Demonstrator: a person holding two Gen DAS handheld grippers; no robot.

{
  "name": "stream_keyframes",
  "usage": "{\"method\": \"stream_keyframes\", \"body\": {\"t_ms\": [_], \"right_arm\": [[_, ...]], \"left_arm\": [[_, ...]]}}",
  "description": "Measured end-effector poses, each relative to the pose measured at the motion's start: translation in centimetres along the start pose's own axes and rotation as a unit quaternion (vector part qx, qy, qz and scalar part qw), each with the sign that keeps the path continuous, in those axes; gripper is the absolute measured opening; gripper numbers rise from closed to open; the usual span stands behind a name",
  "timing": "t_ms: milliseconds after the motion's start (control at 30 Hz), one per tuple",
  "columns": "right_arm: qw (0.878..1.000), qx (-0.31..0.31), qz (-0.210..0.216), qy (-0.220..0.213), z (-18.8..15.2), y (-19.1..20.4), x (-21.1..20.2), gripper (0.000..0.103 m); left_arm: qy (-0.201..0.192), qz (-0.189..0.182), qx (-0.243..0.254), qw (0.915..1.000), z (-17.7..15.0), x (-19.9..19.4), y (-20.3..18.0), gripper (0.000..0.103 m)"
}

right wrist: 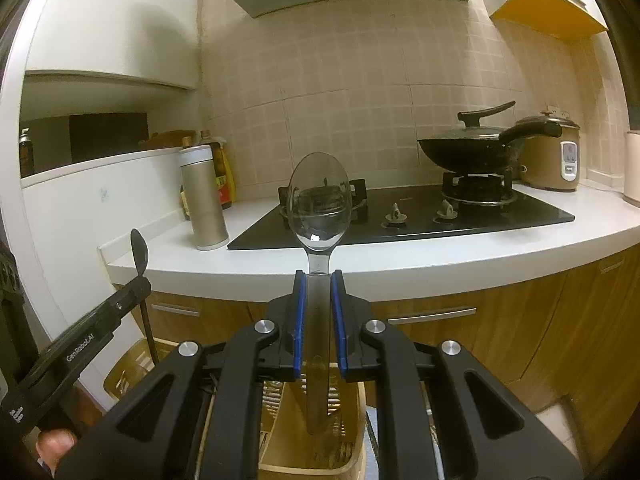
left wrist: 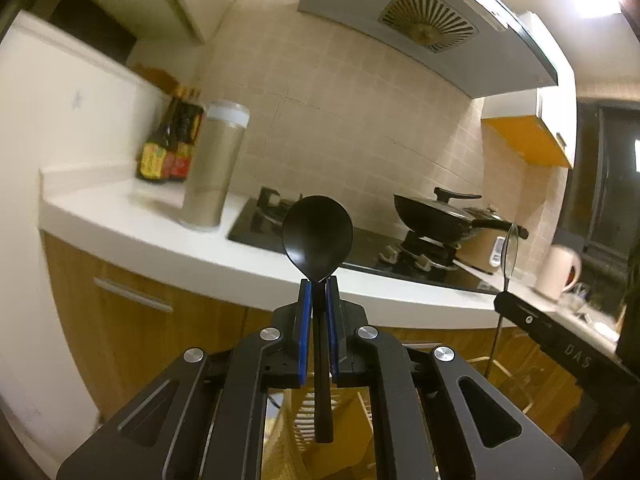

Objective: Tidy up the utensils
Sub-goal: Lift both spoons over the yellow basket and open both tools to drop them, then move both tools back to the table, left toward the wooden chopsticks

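My left gripper (left wrist: 319, 284) is shut on a black spoon (left wrist: 317, 232), bowl up, handle hanging down between the blue pads. It also shows in the right wrist view (right wrist: 139, 256) at the left. My right gripper (right wrist: 319, 276) is shut on a clear spoon (right wrist: 319, 200), bowl up. It appears edge-on in the left wrist view (left wrist: 510, 248) at the right. Below both grippers stands a tan slotted utensil holder (right wrist: 352, 456); the handle ends hang over it.
A white counter (right wrist: 400, 260) with a black gas hob (right wrist: 400, 220) lies ahead. A black pan (right wrist: 472, 152) sits on the right burner, a rice cooker (right wrist: 548, 156) beside it. A steel canister (right wrist: 204, 200) and sauce bottles (left wrist: 168, 148) stand at the left. Wood cabinets are below.
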State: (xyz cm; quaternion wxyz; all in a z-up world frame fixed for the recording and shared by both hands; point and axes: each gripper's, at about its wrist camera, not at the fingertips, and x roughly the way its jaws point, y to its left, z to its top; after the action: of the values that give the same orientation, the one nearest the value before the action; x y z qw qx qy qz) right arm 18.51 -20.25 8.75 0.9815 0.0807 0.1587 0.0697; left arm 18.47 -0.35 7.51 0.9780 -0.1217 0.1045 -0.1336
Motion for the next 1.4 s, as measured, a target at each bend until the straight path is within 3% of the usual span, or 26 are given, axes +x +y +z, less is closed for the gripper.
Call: {"method": "stream_keyframes", "body": {"t_ms": [133, 200, 267, 333, 533, 700, 800, 900, 1000, 1133, 1300, 1400], "right_arm": [[1.000, -0.010, 0.006, 0.006, -0.2, 0.4, -0.3, 0.012], [1.000, -0.022, 0.013, 0.011, -0.2, 0.7, -0.7, 0.019], [1.000, -0.026, 0.010, 0.007, -0.3, 0.8, -1.5, 0.036], [1.000, -0.026, 0.011, 0.005, -0.3, 0.8, -2.2, 0.042], [0.999, -0.021, 0.008, 0.024, 0.0, 0.6, -4.8, 0.043], [0.999, -0.036, -0.001, 0.034, 0.8, 1.3, -8.1, 0.042], [0.997, -0.046, -0.010, 0.053, 0.9, 1.9, -9.5, 0.043], [0.990, -0.058, -0.039, 0.119, 0.3, 2.5, -10.2, 0.043], [0.981, -0.042, -0.021, 0.187, -1.2, 2.3, -10.6, 0.043], [0.970, -0.043, -0.021, 0.236, -3.0, 2.4, -10.9, 0.043], [0.957, -0.037, -0.011, 0.287, -5.1, 2.7, -10.6, 0.043], [0.948, -0.029, -0.004, 0.316, -6.4, 2.9, -9.9, 0.043]], "left_arm": [[0.007, -0.009, 0.010, 0.9999, -0.2, -0.2, -0.4, 0.008], [0.009, -0.009, 0.013, 0.9998, -0.3, -0.5, -0.4, 0.017], [0.011, -0.013, 0.010, 0.9998, -0.2, -1.0, -0.2, 0.024], [0.014, -0.019, 0.005, 0.9997, -0.1, -1.3, 0.0, 0.033], [0.037, -0.032, -0.015, 0.9987, 0.7, -3.9, 1.0, 0.035], [0.078, -0.079, -0.031, 0.9933, 2.0, -6.2, 1.2, 0.036], [0.090, -0.089, -0.029, 0.9915, 3.0, -8.0, 1.0, 0.036], [0.105, -0.093, -0.019, 0.9899, 3.7, -10.2, 0.8, 0.036], [0.125, -0.093, -0.002, 0.9878, 3.6, -12.1, 0.5, 0.036], [0.162, -0.081, 0.014, 0.9833, 2.5, -13.8, 0.7, 0.036], [0.226, -0.052, 0.025, 0.9724, -0.7, -14.5, 1.8, 0.036], [0.280, -0.035, 0.020, 0.9591, -3.3, -14.1, 2.9, 0.036]]}}
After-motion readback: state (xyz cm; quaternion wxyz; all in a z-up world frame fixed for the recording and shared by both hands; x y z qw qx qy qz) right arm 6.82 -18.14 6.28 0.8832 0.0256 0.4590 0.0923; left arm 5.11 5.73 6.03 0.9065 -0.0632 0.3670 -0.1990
